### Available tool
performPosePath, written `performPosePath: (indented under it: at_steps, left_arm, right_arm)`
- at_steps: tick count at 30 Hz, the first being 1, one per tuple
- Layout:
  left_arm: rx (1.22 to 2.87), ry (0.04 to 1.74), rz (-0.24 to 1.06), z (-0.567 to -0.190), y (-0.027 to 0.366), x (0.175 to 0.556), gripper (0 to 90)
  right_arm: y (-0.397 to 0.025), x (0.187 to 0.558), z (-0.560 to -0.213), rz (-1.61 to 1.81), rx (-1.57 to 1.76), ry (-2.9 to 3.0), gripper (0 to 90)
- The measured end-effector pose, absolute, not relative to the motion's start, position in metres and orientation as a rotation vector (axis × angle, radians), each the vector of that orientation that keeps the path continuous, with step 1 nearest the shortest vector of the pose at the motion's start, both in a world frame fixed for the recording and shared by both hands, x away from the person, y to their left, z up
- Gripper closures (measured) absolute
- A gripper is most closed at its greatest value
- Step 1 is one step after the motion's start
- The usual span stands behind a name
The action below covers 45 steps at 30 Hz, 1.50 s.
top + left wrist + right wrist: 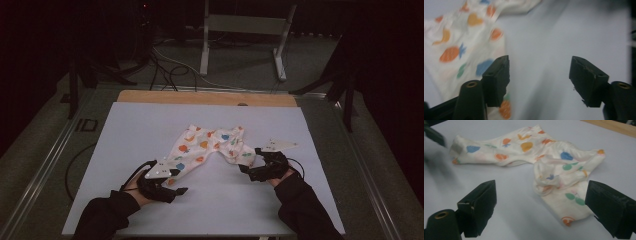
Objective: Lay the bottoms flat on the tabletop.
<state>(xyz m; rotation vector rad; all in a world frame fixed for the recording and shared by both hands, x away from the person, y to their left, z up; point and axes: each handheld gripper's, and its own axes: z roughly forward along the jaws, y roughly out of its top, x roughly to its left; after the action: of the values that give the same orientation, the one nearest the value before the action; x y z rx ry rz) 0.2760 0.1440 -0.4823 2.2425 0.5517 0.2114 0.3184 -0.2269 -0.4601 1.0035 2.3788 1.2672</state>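
Observation:
A small pair of white baby trousers [210, 145] printed with coloured fruit lies crumpled in the middle of a pale sheet [150, 125]. My left gripper [179, 181] is at the end of the near-left leg, open, with nothing between its jaws. In the left gripper view the cloth [451, 53] runs under the left jaw of the open gripper [539, 62]. My right gripper [249, 160] stands open beside the right leg end. In the right gripper view the trousers [524, 147] lie ahead, one hem close to the right jaw of the gripper [541, 186].
A wooden strip [205, 97] borders the sheet's far edge. Beyond the table, a metal frame [240, 30] and loose cables [165, 70] sit on the dark floor. Metal rails [50, 160] run along the table's sides.

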Motion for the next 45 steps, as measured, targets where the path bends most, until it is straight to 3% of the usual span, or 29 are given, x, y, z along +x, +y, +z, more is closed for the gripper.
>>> performPosePath:
  at_steps: [7, 12, 17, 22, 28, 35, 45]
  left_arm:
    - [2.326, 0.656, 0.293, -0.511, 0.145, 0.300, 40.5]
    - [2.316, 0.696, 0.333, -0.518, 0.150, 0.314, 51.4]
    - [2.312, 0.700, 0.398, -0.518, 0.151, 0.316, 85.1]
    - [2.301, 0.675, 0.388, -0.509, 0.151, 0.314, 87.2]
    - [2.215, 0.548, 0.298, -0.474, 0.143, 0.298, 87.0]
    - [2.095, 0.641, 0.131, -0.473, 0.155, 0.310, 86.7]
    - [2.118, 0.958, 0.333, -0.511, 0.189, 0.343, 82.7]
  right_arm:
    - [-0.223, 0.313, -0.461, 1.272, 0.981, 2.397, 10.2]
    - [-0.222, 0.313, -0.461, 1.273, 0.978, 2.402, 10.2]
    - [-0.221, 0.314, -0.465, 1.267, 0.979, 2.417, 10.2]
    - [-0.222, 0.314, -0.464, 1.269, 0.982, 2.410, 10.3]
    - [-0.226, 0.314, -0.460, 1.286, 0.991, 2.391, 10.3]
    - [-0.228, 0.315, -0.461, 1.282, 1.004, 2.389, 11.7]
    - [-0.227, 0.316, -0.464, 1.270, 1.006, 2.401, 11.9]
